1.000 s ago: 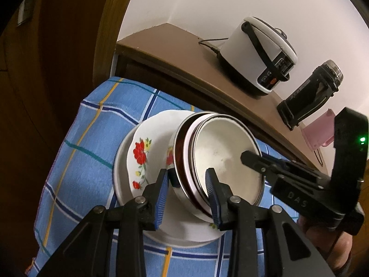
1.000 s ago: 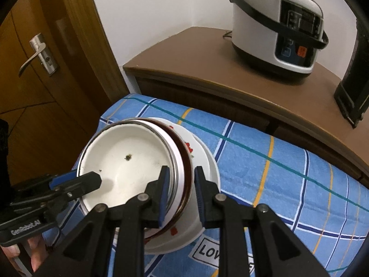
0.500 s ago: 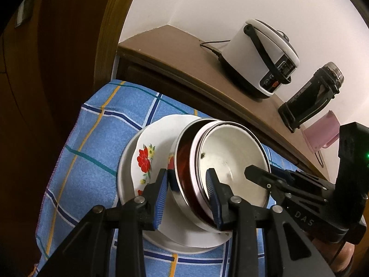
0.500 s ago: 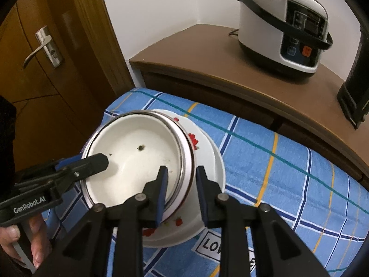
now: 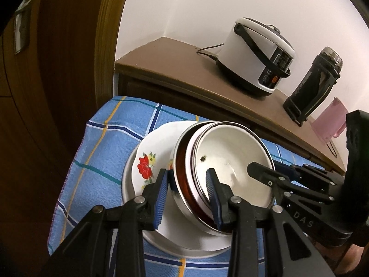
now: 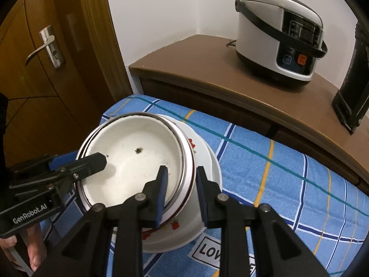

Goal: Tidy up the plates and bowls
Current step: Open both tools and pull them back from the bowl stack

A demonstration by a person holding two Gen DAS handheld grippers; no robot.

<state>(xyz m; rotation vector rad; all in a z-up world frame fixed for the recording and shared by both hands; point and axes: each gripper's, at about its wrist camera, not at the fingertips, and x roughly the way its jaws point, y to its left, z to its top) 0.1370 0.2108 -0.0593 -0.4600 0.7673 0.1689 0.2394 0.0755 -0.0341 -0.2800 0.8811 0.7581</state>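
A nested stack of bowls (image 5: 230,152), white enamel inside a red-rimmed one and a steel one, hangs tilted just over a white flowered plate (image 5: 156,143) on the blue checked cloth. My left gripper (image 5: 186,194) is shut on the stack's near rim, one pad inside the white bowl and one against the steel wall. My right gripper (image 6: 181,182) is shut on the opposite rim of the stack of bowls (image 6: 138,157). Each wrist view shows the other tool: the right gripper (image 5: 265,169) and the left gripper (image 6: 80,159). Under the stack the plate (image 6: 208,161) shows only its edge.
The checked cloth (image 5: 110,138) covers a small table beside a brown sideboard (image 6: 207,64). On it stand a white rice cooker (image 6: 276,34), a black flask (image 5: 313,83) and a pink holder (image 5: 327,124). A wooden door (image 6: 46,46) is at the left. A person's hand (image 6: 34,242) shows low left.
Held by both grippers, the bowl stack has tipped a little flatter and shifted slightly over the flowered plate. Both grips look the same as before.
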